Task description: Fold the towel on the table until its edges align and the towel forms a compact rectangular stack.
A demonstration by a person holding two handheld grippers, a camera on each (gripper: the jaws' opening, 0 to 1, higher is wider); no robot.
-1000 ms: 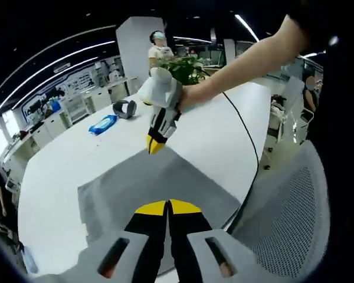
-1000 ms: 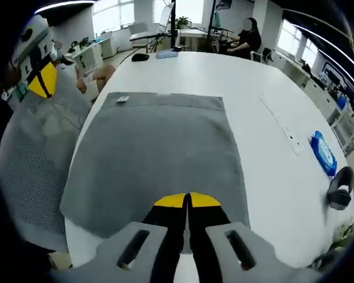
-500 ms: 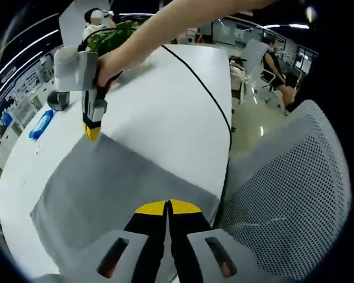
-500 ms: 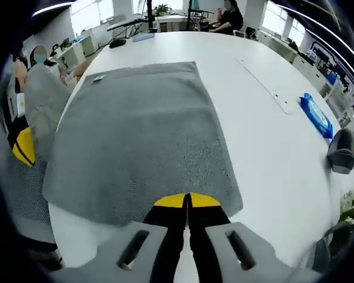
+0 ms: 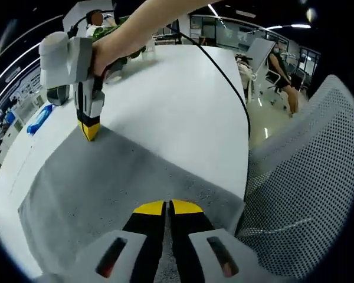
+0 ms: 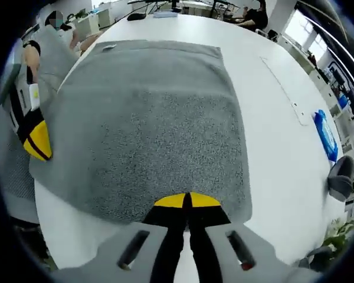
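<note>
Grey towel (image 6: 159, 130) lies flat, unfolded on the tabletop (image 5: 183, 106); my left gripper (image 5: 167, 208) and right gripper (image 6: 187, 201) fingers closed, apparently empty, every fold left.

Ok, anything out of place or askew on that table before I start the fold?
Nothing stands out. The grey towel lies flat and unfolded on the white table, its edges fairly straight. The left gripper and right gripper sit at two of its corners, jaws together. The blue packet lies well clear.
</note>
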